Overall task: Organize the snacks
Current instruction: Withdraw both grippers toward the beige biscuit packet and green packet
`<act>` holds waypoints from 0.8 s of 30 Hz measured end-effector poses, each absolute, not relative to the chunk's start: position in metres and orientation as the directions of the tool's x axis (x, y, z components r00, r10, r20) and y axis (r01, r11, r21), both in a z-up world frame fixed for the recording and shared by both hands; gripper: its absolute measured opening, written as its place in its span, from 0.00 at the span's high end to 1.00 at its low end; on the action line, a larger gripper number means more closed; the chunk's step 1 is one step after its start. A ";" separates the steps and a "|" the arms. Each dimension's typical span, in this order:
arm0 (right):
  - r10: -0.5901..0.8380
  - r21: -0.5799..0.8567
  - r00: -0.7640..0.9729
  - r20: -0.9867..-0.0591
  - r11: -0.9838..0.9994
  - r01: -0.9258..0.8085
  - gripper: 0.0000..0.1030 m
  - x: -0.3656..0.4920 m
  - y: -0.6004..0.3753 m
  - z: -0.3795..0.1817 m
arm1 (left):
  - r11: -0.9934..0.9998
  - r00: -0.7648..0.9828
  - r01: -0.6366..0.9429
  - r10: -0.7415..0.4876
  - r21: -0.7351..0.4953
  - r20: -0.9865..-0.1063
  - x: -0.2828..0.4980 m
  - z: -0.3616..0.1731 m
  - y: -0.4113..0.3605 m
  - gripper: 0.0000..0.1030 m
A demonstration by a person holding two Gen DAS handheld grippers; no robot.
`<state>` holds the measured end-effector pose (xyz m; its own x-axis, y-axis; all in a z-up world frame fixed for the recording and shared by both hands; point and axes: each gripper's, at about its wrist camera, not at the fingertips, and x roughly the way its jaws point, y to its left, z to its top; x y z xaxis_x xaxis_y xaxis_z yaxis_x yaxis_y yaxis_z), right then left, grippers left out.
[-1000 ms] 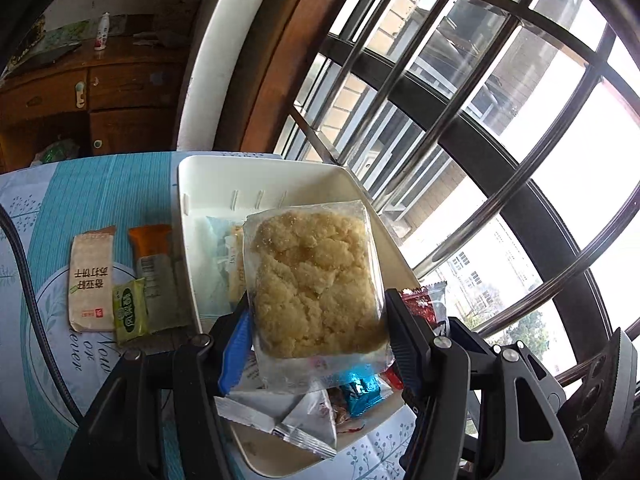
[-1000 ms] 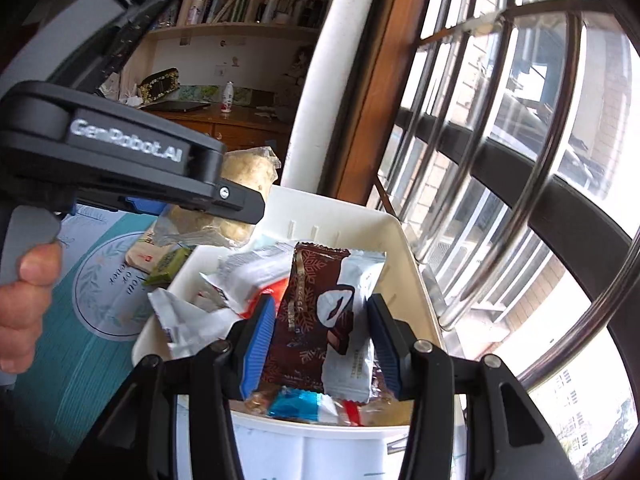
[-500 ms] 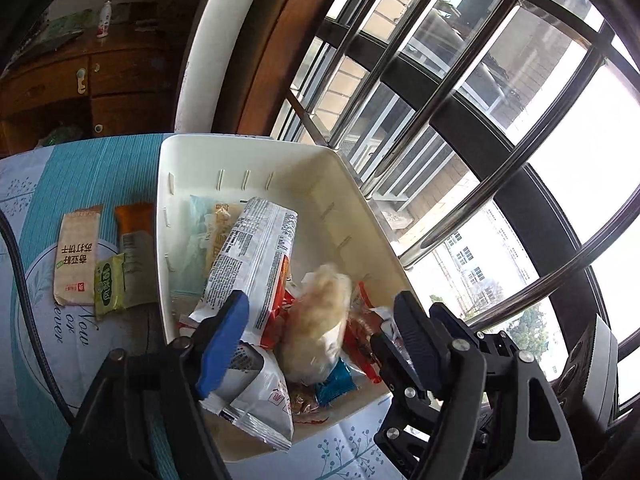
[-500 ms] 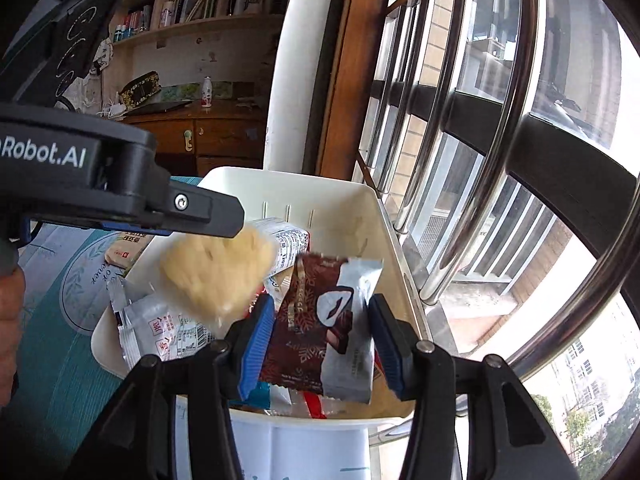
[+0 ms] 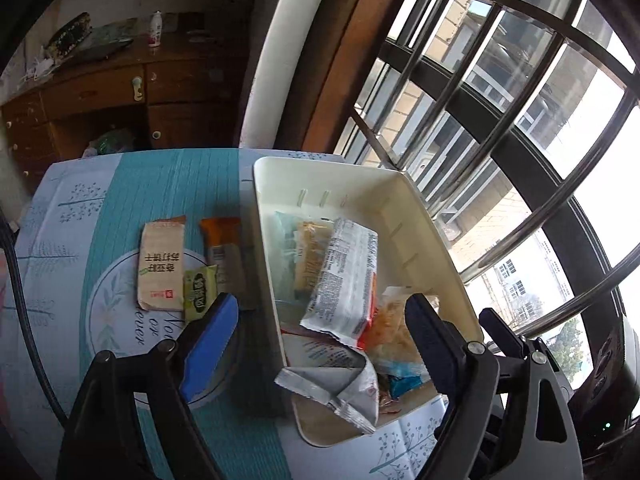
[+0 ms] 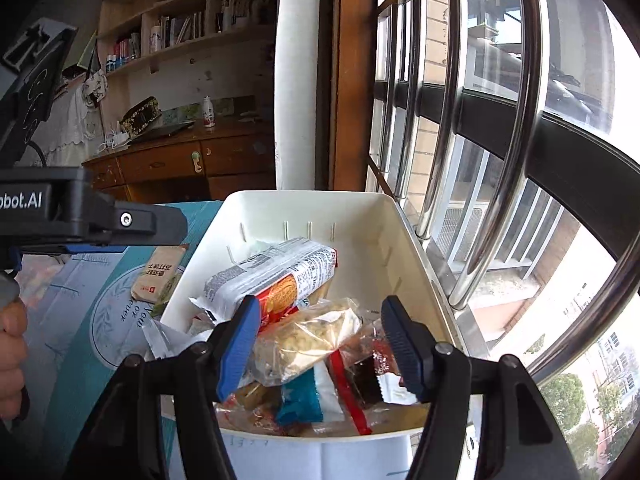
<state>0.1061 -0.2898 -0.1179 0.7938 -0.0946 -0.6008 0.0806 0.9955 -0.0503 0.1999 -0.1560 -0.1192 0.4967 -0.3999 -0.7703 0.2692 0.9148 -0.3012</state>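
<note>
A white plastic bin [image 5: 360, 188] [image 6: 404, 240] on the table holds several snack packets, among them a white printed packet [image 5: 346, 276] [image 6: 276, 272], the clear-wrapped crumbly cake [image 6: 308, 336] and a brown-and-white chocolate packet [image 6: 372, 380]. My left gripper [image 5: 320, 332] is open and empty above the bin's near left rim. My right gripper [image 6: 320, 344] is open and empty just above the snacks. Three packets lie on the tablecloth left of the bin: beige [image 5: 161, 264], orange [image 5: 224, 244], small green [image 5: 199, 292].
The table has a teal and white printed cloth [image 5: 132, 192]. A barred window [image 5: 500, 100] runs close along the bin's right side. A wooden cabinet [image 5: 112, 96] stands behind the table. The left gripper's body shows at the left of the right wrist view [image 6: 80, 216].
The left gripper opened and dropped the crumbly cake into the bin, then drew back left. The right gripper opened and let the chocolate packet fall into the bin.
</note>
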 end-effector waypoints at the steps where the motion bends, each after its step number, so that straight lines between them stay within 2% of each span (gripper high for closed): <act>1: -0.091 -0.046 0.793 -0.602 0.996 0.079 0.38 0.107 -0.286 -0.116 | 0.918 0.497 0.261 -0.393 -0.299 -0.774 0.203 -0.118 -0.150 0.18; 9: -0.055 -0.037 0.809 -0.585 0.998 0.041 0.38 0.119 -0.249 -0.104 | 0.944 0.508 0.210 -0.328 -0.255 -0.796 0.231 -0.110 -0.101 0.17; 15: -0.010 -0.016 0.802 -0.597 1.000 0.001 0.38 0.130 -0.214 -0.104 | 0.959 0.470 0.157 -0.282 -0.236 -0.836 0.252 -0.109 -0.066 0.17; 24: 0.045 0.006 0.783 -0.620 0.999 -0.052 0.38 0.151 -0.163 -0.112 | 0.981 0.355 0.130 -0.179 -0.142 -0.918 0.291 -0.120 -0.043 0.17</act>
